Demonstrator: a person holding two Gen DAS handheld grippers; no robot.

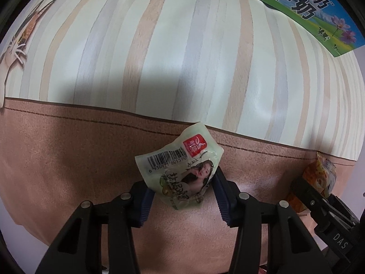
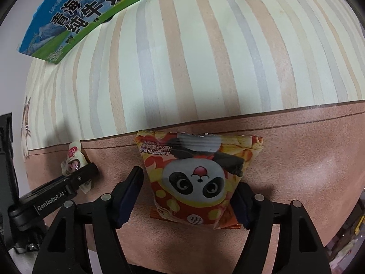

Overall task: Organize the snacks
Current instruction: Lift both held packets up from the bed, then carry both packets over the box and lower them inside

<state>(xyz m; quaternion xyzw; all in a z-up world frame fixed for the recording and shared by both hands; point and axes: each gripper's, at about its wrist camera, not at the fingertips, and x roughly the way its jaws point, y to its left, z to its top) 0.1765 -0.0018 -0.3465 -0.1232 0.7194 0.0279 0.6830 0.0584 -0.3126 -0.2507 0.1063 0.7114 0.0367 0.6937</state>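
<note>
In the left wrist view my left gripper [image 1: 182,196] is shut on a small pale green snack packet [image 1: 180,166] with a barcode and a woman's face, held above the pink table mat [image 1: 68,159]. In the right wrist view my right gripper [image 2: 187,203] holds an orange and red panda snack bag [image 2: 196,178]; the right finger presses the bag, while a gap shows beside the left finger. The left gripper with its green packet [image 2: 73,159] shows at the left of the right wrist view. The right gripper and the panda bag [image 1: 319,178] show at the right edge of the left wrist view.
The tabletop has a striped cream, beige and grey surface [image 1: 182,57] beyond the pink mat. A blue and green milk carton box [image 2: 75,16] stands at the far side, also in the left wrist view [image 1: 319,11]. A cat decoration [image 1: 20,43] lies at the far left.
</note>
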